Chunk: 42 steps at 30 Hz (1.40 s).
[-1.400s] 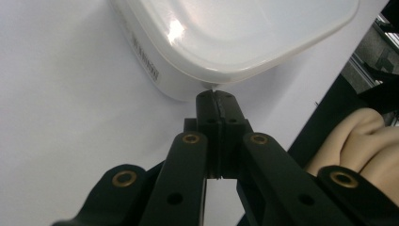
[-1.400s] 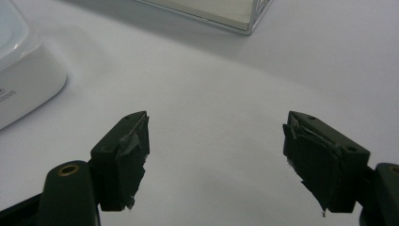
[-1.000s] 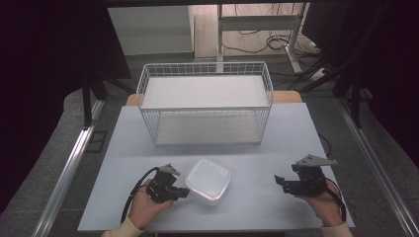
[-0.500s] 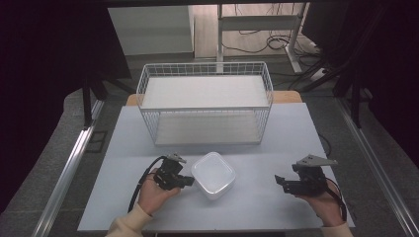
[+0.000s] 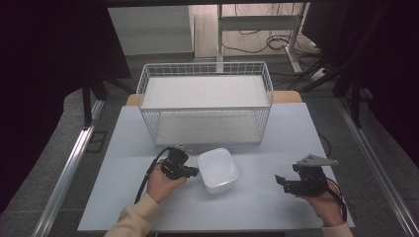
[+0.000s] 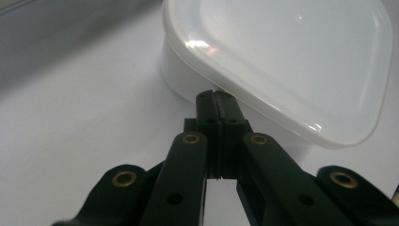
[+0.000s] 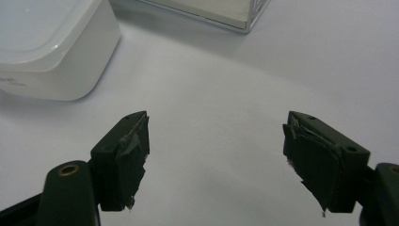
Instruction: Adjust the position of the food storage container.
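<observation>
Left gripper (image 5: 193,172) sits near the middle of the table (image 5: 128,143), just left of the white lidded container (image 5: 218,169), with its tips against that container's left side. From its own camera the left gripper (image 6: 217,101) has both jaws pressed flat together with nothing between them, and the tips meet the container (image 6: 301,66) just under the overhanging rim of the translucent lid. Whether they bear on the wall or merely touch it cannot be settled from this close view. A hand (image 5: 160,183) in a cream sleeve carries it, a black cable trailing back toward the near edge.

Container stands upright, lid on, near the table's centre, in front of the wire basket (image 5: 205,107), apart from it. That basket occupies the far edge, white, two shelves, both bare.

Right gripper (image 5: 279,180) is held near the near right corner, well apart from the container, pointing left. Its own camera shows the right gripper (image 7: 216,157) with jaws spread wide over bare table, torn padding on both pads, holding nothing.
</observation>
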{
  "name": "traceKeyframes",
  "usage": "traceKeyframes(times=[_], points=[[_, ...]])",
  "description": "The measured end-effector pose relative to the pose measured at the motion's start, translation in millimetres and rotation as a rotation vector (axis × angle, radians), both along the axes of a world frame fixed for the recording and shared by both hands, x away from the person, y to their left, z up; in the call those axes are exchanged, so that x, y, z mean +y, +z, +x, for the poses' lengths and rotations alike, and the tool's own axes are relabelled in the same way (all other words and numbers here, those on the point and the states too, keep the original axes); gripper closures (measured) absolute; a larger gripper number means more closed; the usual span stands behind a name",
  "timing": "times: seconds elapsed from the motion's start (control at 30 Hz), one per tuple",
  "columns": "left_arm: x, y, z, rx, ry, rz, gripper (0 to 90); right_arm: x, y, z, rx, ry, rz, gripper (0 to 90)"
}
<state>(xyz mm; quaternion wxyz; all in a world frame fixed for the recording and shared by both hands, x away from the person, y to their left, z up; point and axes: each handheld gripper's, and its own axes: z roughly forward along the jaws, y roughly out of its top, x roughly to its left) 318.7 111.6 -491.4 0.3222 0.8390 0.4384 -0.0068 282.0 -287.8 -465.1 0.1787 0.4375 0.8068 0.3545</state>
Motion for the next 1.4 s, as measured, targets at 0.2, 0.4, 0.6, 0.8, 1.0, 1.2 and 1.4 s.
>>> traceKeyframes(times=[0.2,0.4,0.6,0.8,1.0,1.2,1.4], points=[[-8.5,0.2,8.5,-0.005,0.002,0.003,90.0,-0.1,-0.1,0.1,0.001,-0.001,-0.001,23.0],[-19.0,1.8,19.3,-0.012,0.001,-0.011,90.0,-0.1,-0.2,0.0,0.001,0.0,-0.001,23.0],[-19.5,1.1,22.2,-0.019,-0.003,-0.01,90.0,-0.8,-0.5,0.2,0.0,-0.003,-0.003,23.0],[-2.1,16.2,9.6,-0.066,0.023,-0.038,90.0,-0.9,0.5,-0.6,-0.003,-0.003,0.001,23.0],[18.5,33.9,-11.7,-0.128,0.059,-0.092,67.1,-0.3,0.8,-1.0,-0.005,-0.004,0.002,23.0],[35.5,38.8,-31.6,-0.139,0.094,-0.158,39.1,4.1,0.7,-0.9,-0.007,0.007,0.004,23.0],[49.4,40.9,-34.1,-0.143,0.136,-0.183,33.1,6.6,0.7,-1.7,-0.01,0.026,0.014,23.0]])
